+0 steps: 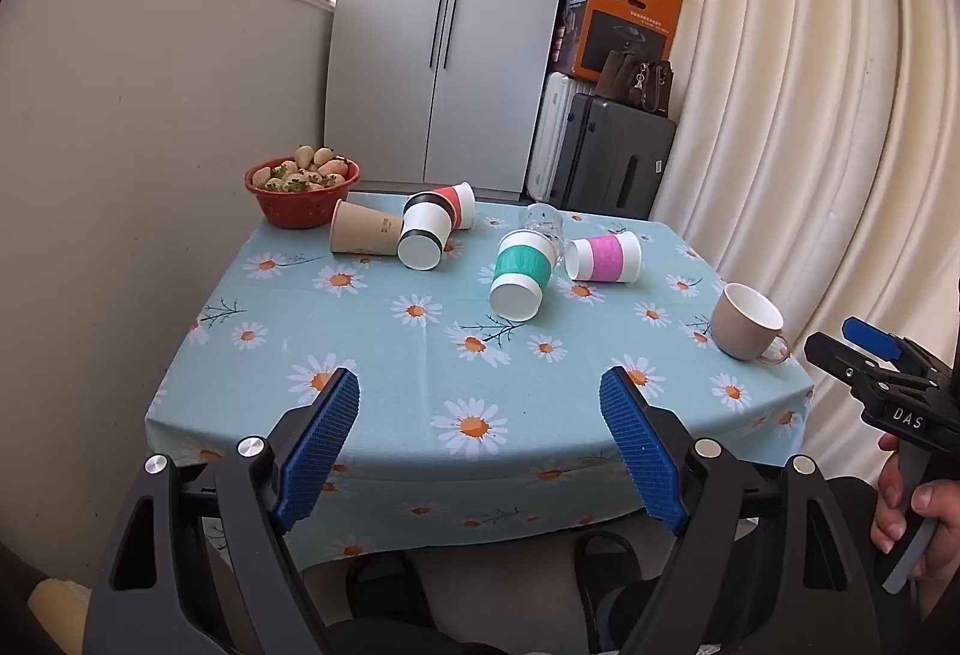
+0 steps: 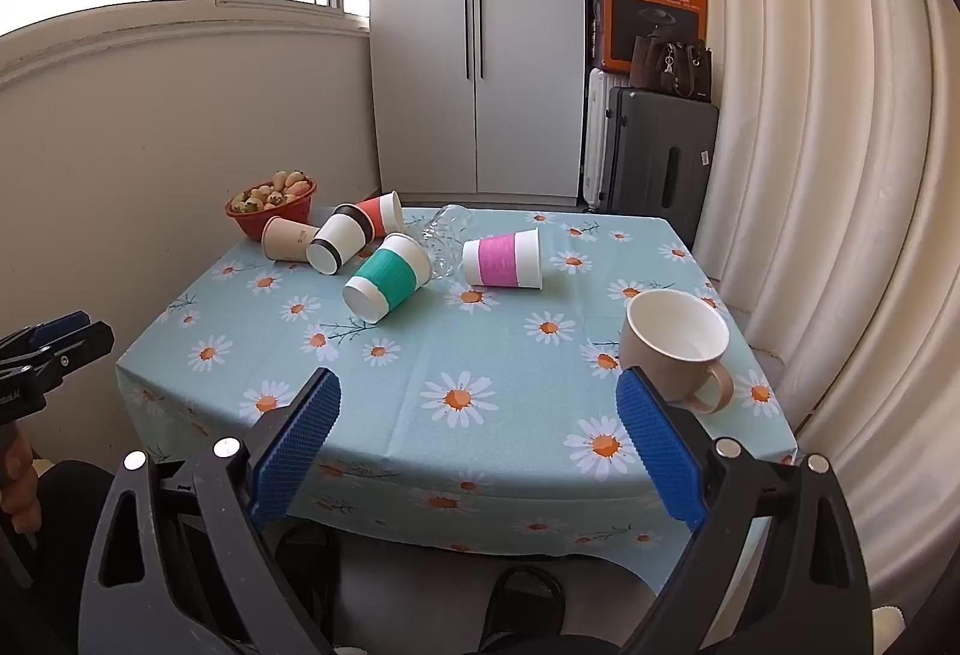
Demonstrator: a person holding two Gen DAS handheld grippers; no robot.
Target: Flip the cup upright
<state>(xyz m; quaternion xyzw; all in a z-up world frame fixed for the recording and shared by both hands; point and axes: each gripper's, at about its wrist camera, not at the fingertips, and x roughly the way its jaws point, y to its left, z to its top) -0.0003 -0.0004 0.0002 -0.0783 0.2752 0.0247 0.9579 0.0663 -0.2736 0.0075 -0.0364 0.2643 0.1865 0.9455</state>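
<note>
While paper cups lie toppled on the table, both grippers' fingers are spread apart, holding nothing.

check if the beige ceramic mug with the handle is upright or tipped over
Upright. The beige ceramic mug stands on its base on the daisy tablecloth, its open mouth facing up and showing a white, empty inside.

I see six cups on their sides toward the far end of the desk: a kraft paper cup, a black-banded white cup, a red-sleeved cup, a green-sleeved cup, a clear glass, a pink-sleeved cup; a beige mug stands upright at the near right corner
</note>
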